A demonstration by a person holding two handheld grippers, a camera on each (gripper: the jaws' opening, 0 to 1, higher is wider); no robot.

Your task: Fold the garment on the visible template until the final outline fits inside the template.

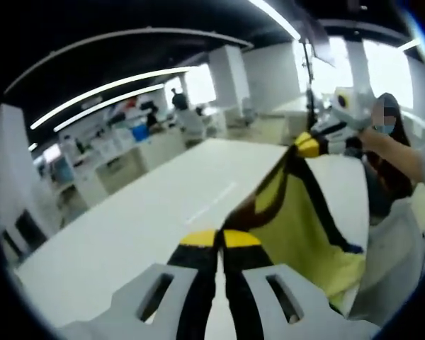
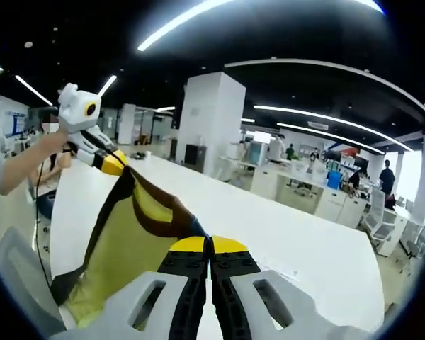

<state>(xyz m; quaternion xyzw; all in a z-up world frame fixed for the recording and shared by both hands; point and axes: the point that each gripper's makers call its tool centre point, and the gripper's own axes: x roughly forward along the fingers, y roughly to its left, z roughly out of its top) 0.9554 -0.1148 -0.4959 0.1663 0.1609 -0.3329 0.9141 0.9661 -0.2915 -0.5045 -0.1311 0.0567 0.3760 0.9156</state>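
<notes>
A yellow garment with dark brown bands [image 1: 297, 212] hangs stretched in the air between both grippers, above the white table [image 1: 127, 234]. My left gripper [image 1: 219, 237] is shut on one edge of it at the bottom of the left gripper view. At the other end the right gripper [image 1: 308, 145], held by a person's hand, pinches the cloth. In the right gripper view my right gripper [image 2: 209, 244] is shut on the garment [image 2: 127, 241], and the left gripper [image 2: 113, 163] grips its far end. A faint pale line [image 1: 211, 203] marks the tabletop.
The long white table [image 2: 297, 241] runs away from me, its edge near a grey chair [image 2: 21, 283]. A white pillar [image 2: 209, 120], desks with equipment [image 1: 127, 138] and several people stand in the office beyond. A person's forearm [image 2: 21, 166] comes in from the left.
</notes>
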